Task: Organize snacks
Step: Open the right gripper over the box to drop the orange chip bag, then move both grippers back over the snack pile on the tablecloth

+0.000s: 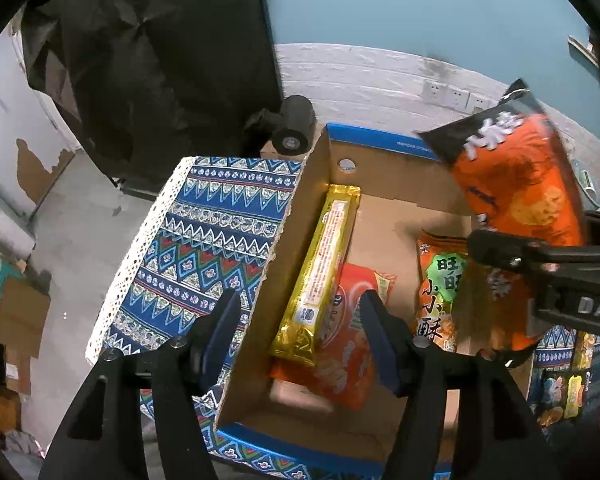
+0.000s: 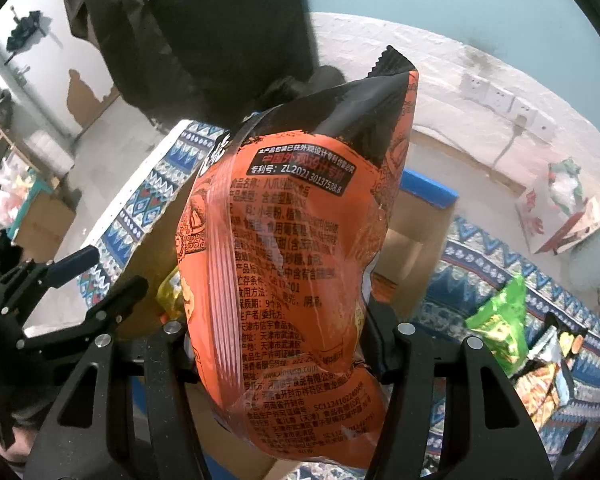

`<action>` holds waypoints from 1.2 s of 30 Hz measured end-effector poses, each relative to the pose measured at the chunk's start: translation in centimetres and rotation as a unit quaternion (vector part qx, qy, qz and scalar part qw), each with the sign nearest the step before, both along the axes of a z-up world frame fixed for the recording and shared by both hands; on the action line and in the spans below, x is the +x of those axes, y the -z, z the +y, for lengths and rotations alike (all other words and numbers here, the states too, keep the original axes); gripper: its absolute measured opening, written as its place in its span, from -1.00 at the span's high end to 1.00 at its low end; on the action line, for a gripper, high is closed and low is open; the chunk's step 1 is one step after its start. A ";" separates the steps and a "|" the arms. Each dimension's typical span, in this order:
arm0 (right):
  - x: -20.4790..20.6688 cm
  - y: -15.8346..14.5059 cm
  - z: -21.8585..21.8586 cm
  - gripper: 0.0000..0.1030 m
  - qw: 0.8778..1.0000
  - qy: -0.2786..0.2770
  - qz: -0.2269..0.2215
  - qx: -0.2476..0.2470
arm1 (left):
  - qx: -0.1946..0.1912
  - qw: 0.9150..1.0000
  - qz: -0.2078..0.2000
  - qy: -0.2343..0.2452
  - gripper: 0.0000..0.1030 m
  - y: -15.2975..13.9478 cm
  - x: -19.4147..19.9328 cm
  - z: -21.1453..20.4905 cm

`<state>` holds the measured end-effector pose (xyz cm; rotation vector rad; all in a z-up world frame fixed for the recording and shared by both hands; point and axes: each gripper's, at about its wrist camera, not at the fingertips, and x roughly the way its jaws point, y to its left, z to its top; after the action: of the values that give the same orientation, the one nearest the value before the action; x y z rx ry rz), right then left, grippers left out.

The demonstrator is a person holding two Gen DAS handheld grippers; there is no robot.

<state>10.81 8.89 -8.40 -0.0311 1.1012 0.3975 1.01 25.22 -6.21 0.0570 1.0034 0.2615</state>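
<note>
An open cardboard box (image 1: 384, 184) with a blue rim sits on a patterned cloth. Inside it lie a long gold packet (image 1: 320, 268), an orange-red packet (image 1: 346, 364) beneath it, and an orange-and-green packet (image 1: 438, 292). My left gripper (image 1: 300, 316) hovers over the box's left side, open, its pads clear of the gold packet. My right gripper (image 2: 284, 344) is shut on a big orange-and-black snack bag (image 2: 292, 240). It holds the bag upright above the box's right side, and the bag (image 1: 520, 188) hides much of the box in the right wrist view.
The patterned cloth (image 1: 204, 248) covers the table to the left of the box. A black cylinder (image 1: 294, 126) stands behind the box. On the right lie a green snack bag (image 2: 500, 320), several small packets (image 2: 548, 384) and a red-and-white box (image 2: 560, 220).
</note>
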 end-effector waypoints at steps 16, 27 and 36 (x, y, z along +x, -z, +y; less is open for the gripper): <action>0.3 0.0 -0.9 -0.39 1.000 0.004 0.018 0.013 | -0.006 1.000 -0.012 0.014 -0.27 -1.6 -0.6 -1.0; -2.0 -3.0 -5.1 -0.52 0.999 0.035 -0.020 -0.014 | -0.010 0.999 -0.015 0.052 -0.32 -2.3 -0.6 -4.7; -4.4 -3.0 -10.5 -0.54 0.995 0.078 -0.023 -0.055 | -0.016 0.996 -0.001 0.091 -0.36 -2.0 0.1 -9.2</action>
<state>6.45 -1.64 -5.42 -0.0514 1.0719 0.1956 1.15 16.05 -4.24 0.1183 0.9928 0.0780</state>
